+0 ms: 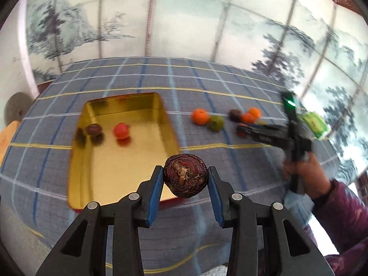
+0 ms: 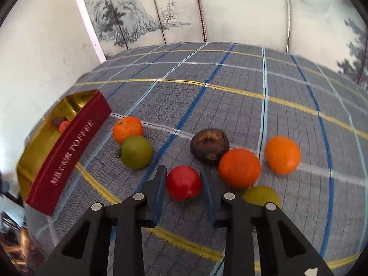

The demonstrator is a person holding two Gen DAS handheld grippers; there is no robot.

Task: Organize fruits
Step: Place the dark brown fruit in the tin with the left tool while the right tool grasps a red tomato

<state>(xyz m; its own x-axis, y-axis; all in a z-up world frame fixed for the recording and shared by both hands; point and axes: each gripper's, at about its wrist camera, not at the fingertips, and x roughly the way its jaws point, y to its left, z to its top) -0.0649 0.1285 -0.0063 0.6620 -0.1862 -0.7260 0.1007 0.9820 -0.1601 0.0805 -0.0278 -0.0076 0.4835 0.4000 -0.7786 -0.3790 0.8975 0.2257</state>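
Fruits split between tin and cloth. Left gripper [image 1: 185,179] clenched on dark brown fruit [image 1: 185,175], blue pads [image 1: 156,193] pressing both sides, dried stem end facing camera; held above cloth [image 1: 230,87] near tin's near right corner. Gold tin [image 1: 128,161] open, red outer wall lettered TOFFEE in right view [image 2: 69,158]. Inside tin, toward far left: dark fruit [image 1: 93,129] and red fruit [image 1: 121,130], near each other, apart. Blurred, dark shapes beside dark fruit look like reflections in gold floor.

On cloth right of tin, right view: orange [image 2: 127,128] touching green fruit [image 2: 136,151] in front of it. Further right, brown fruit [image 2: 209,146], second orange [image 2: 239,168] just in front of it, touching or nearly, third orange [image 2: 283,155] just beside that. Yellow-green fruit [image 2: 261,195] partly hidden behind right finger. Red tomato-like fruit [image 2: 183,182] lying on cloth between right gripper [image 2: 184,185] fingers. Left finger at fruit's side, right finger with slight gap; grasp not confirmed, cannot tell whether closed on it.

Left view: right gripper blurred, held in hand [image 1: 306,172], purple sleeve. Green packet [image 1: 314,123] on cloth behind it. Painted screen with pine trees [image 1: 184,23] behind table.
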